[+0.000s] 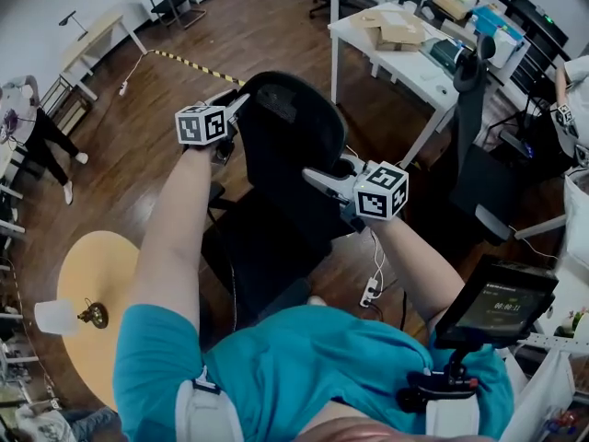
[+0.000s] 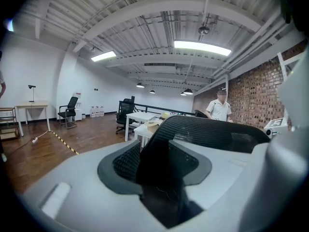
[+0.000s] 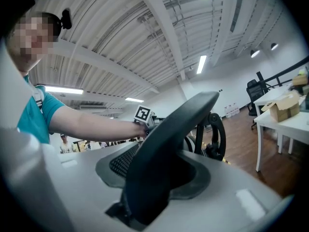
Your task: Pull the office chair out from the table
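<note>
A black office chair stands on the wooden floor in front of me, its mesh backrest (image 1: 287, 141) facing me and away from the white table (image 1: 409, 67) at the upper right. My left gripper (image 1: 236, 109) clamps the backrest's left edge and my right gripper (image 1: 324, 184) clamps its right edge. In the left gripper view, the backrest's rim (image 2: 203, 132) runs between the jaws of the left gripper (image 2: 159, 178), pads pressed on it. The right gripper view shows the same grip: the right gripper (image 3: 154, 178) holds the backrest's edge (image 3: 181, 117).
Cardboard boxes (image 1: 391, 28) lie on the white table. A second black chair (image 1: 471, 109) stands to the right. A round yellow table (image 1: 97, 293) is at the lower left. A power strip (image 1: 370, 293) and its cable lie on the floor beside the chair. A person (image 1: 41, 132) stands far left.
</note>
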Demonstrator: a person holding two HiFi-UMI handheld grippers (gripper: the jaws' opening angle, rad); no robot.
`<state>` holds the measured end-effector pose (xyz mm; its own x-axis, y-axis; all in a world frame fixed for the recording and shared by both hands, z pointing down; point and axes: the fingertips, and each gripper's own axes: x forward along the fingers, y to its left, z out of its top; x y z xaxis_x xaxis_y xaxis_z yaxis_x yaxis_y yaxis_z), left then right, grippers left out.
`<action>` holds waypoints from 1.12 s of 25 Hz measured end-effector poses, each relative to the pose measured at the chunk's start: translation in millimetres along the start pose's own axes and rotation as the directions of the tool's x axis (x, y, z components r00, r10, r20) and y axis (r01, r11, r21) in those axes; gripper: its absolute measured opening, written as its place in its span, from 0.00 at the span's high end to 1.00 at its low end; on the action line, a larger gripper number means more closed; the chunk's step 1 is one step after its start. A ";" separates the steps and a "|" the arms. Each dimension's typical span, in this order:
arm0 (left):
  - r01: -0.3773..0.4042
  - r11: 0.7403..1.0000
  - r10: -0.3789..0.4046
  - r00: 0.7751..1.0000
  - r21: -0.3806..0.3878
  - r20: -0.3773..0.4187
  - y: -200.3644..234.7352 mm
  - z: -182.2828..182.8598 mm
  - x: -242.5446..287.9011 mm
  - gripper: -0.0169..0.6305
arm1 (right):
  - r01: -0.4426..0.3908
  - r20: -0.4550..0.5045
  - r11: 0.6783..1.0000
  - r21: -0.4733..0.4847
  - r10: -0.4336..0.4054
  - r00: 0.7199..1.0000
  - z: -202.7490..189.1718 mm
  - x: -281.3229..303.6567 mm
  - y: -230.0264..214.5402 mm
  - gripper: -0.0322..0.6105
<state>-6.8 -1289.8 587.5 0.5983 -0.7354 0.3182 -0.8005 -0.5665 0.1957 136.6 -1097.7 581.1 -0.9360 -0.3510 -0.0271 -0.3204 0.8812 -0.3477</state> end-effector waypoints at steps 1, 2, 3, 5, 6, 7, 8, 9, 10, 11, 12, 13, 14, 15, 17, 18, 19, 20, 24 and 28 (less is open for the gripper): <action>0.002 1.000 -0.002 1.000 0.009 -0.005 -1.9 4.0 8.5 0.73 | 0.004 -0.004 1.000 0.000 -0.004 1.000 2.0 -2.1 -7.7 0.66; -0.005 1.000 0.005 1.000 0.016 -0.016 -1.9 6.8 16.7 0.73 | 0.009 -0.007 1.000 0.002 -0.009 1.000 4.4 -4.1 -15.8 0.66; -0.018 1.000 0.019 0.999 0.021 -0.030 -0.8 9.0 24.4 0.73 | 0.012 -0.011 1.000 0.007 -0.012 1.000 7.6 -5.9 -24.3 0.66; -0.032 0.999 0.034 0.999 0.038 -0.041 -2.3 16.9 38.9 0.73 | 0.016 -0.020 1.000 0.021 -0.016 1.000 14.5 -8.9 -41.1 0.66; -0.037 0.998 0.039 0.998 0.047 -0.043 -3.9 20.4 45.8 0.74 | 0.019 -0.027 0.999 0.026 -0.018 0.999 17.4 -10.7 -49.0 0.66; -0.041 0.998 0.044 0.998 0.054 -0.046 -5.7 22.7 52.6 0.72 | 0.023 -0.034 0.999 0.031 -0.022 0.999 19.8 -13.0 -56.6 0.67; -0.039 0.997 0.042 0.998 0.061 -0.048 -8.8 25.4 59.5 0.71 | 0.030 -0.042 0.999 0.034 -0.029 0.999 22.1 -15.4 -64.3 0.67; -0.031 0.997 0.035 0.998 0.068 -0.050 -13.2 29.0 65.9 0.68 | 0.043 -0.051 0.998 0.035 -0.041 0.998 24.8 -17.4 -72.4 0.67; -0.021 0.997 0.024 0.999 0.076 -0.048 -18.7 33.4 71.8 0.70 | 0.062 -0.059 0.997 0.036 -0.059 0.996 27.7 -19.1 -81.5 0.67; -0.010 0.996 0.014 0.999 0.084 -0.043 -25.0 38.2 77.3 0.71 | 0.086 -0.066 0.996 0.034 -0.084 0.994 30.6 -21.1 -91.7 0.67; -0.002 0.996 0.005 0.999 0.091 -0.036 -31.7 42.3 82.6 0.71 | 0.116 -0.071 0.993 0.031 -0.114 0.991 33.5 -24.0 -102.8 0.66; 0.004 0.996 -0.001 1.000 0.094 -0.031 -38.9 44.8 87.6 0.71 | 0.151 -0.074 0.988 0.026 -0.148 0.986 36.3 -27.9 -114.7 0.66; 0.009 0.996 -0.007 1.000 0.091 -0.029 -46.4 45.3 91.7 0.71 | 0.189 -0.075 0.982 0.020 -0.187 0.979 38.9 -32.7 -126.5 0.65; 0.016 0.996 -0.013 1.000 0.085 -0.028 -54.2 43.8 94.7 0.71 | 0.231 -0.074 0.973 0.010 -0.229 0.971 41.4 -38.0 -137.4 0.65; 0.046 0.996 -0.045 0.999 0.075 -0.019 -72.7 39.2 95.8 0.71 | 0.311 -0.060 0.950 -0.015 -0.311 0.949 47.1 -50.4 -153.1 0.65; 0.071 0.995 -0.070 0.997 0.072 -0.011 -82.8 36.4 93.7 0.71 | 0.345 -0.042 0.938 -0.022 -0.345 0.938 50.1 -57.8 -157.4 0.65; 0.098 0.993 -0.098 0.995 0.069 -0.003 -92.4 32.8 90.1 0.71 | 0.374 -0.020 0.927 -0.020 -0.374 0.927 52.0 -66.1 -160.0 0.65; 0.126 0.990 -0.127 0.992 0.065 0.002 -101.1 27.8 85.2 0.71 | 0.399 0.003 0.917 -0.015 -0.399 0.917 52.4 -74.9 -161.6 0.65; 0.215 0.976 -0.216 0.976 0.038 0.012 -122.6 -3.5 55.1 0.71 | 0.444 0.059 0.895 -0.035 -0.442 0.895 32.2 -106.4 -155.3 0.65; 0.253 0.967 -0.253 0.966 0.006 0.058 -136.1 -43.3 3.2 0.72 | 0.394 0.049 0.919 -0.006 -0.393 0.918 -24.1 -126.8 -128.1 0.65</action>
<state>102.5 -1198.9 602.0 0.7825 -0.5884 0.2036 -0.6226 -0.7366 0.2642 292.8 -1158.5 651.6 -0.7260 -0.6845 0.0660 -0.6644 0.6735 -0.3241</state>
